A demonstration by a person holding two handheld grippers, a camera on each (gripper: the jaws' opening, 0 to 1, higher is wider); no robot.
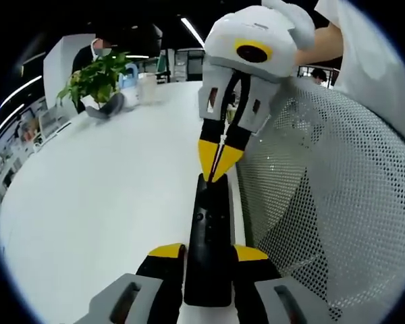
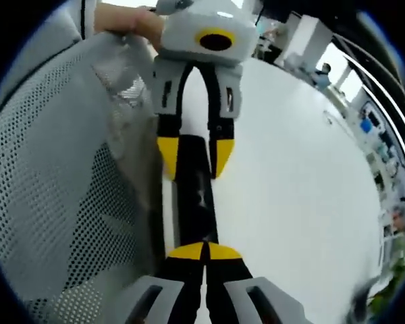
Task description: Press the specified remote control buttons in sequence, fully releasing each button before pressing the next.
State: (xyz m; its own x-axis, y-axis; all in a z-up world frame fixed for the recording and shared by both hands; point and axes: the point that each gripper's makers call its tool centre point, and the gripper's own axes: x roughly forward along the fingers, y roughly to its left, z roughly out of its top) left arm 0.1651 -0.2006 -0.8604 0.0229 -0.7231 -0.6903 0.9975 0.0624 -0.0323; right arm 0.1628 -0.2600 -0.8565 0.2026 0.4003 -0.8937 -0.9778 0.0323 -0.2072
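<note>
Remote control (image 1: pixel 210 236): long black one, lying flat on the white bench (image 1: pixel 108 202) right by its edge, next to a grey mesh chair back (image 1: pixel 337 202). A few buttons show on its top face, too small to read.
Left tongs (image 1: pixel 209 253): clamped on the remote, one yellow-tipped jaw on each long side, pretty much at the near end in the left gripper view. Across the way in the right gripper view (image 2: pixel 192 158) you see the same thing, jaws straddling the far end of the remote (image 2: pixel 194 202).
Right tongs (image 2: pixel 204 251): jaws pinched together, yellow tips touching, gripping nothing. In the left gripper view (image 1: pixel 216 158) the closed tips come down on the far end of the remote's top face; can't tell for sure if they're pressing a button or just resting there.
Hand (image 2: pixel 131 23): a person's hand holds the left tool's body at the top of the right gripper view.
Background: potted green plant (image 1: pixel 94 81) on the far end of the bench, well away from the remote, with a person in dark clothes (image 1: pixel 88 57) behind it.
</note>
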